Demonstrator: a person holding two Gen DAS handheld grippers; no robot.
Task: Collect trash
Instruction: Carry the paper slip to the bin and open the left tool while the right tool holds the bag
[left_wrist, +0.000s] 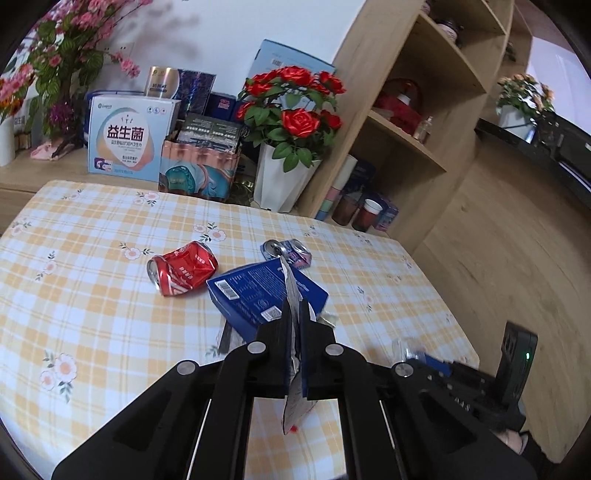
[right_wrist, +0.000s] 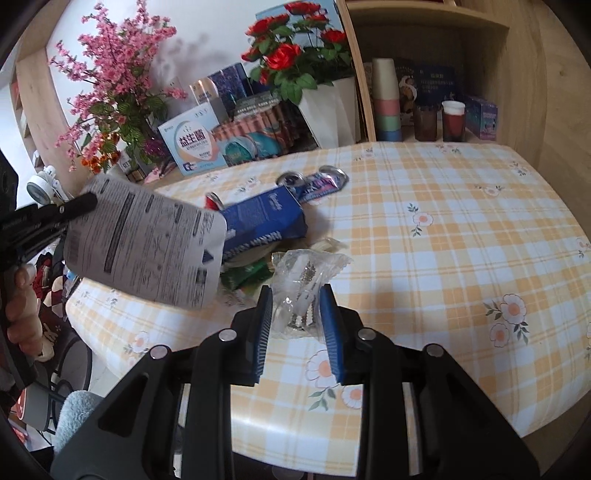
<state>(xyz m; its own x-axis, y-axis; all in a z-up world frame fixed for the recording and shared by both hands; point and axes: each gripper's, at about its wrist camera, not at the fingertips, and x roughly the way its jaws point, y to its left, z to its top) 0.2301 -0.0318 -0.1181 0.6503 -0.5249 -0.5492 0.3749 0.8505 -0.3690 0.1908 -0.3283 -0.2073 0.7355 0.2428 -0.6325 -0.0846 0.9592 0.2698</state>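
The left gripper (left_wrist: 294, 310) is clamped edge-on on a flat printed card (right_wrist: 147, 243), holding it clear of the table, and the right gripper (right_wrist: 295, 306) pinches a crumpled clear plastic wrapper (right_wrist: 306, 273) between its blue pads, just above the cloth. The card is thin and caught only along one margin, so a quick swing could probably make it slip out or bend. The wrapper is slick and springy, and its loose tail might snag the other rubbish as it comes away. A blue box (left_wrist: 266, 291), a crushed red can (left_wrist: 183, 267), a flattened purple can (left_wrist: 290, 253) and a green packet (right_wrist: 245, 275) remain to be gathered, bunched close enough that one nudge could roll a can toward the table edge. The table (right_wrist: 480, 240) wears a yellow checked cloth with flowers and stands against wooden shelves (left_wrist: 406, 110), with boxes, potted red roses (left_wrist: 291, 110) and pink blossoms (right_wrist: 114, 85) crowded behind it.
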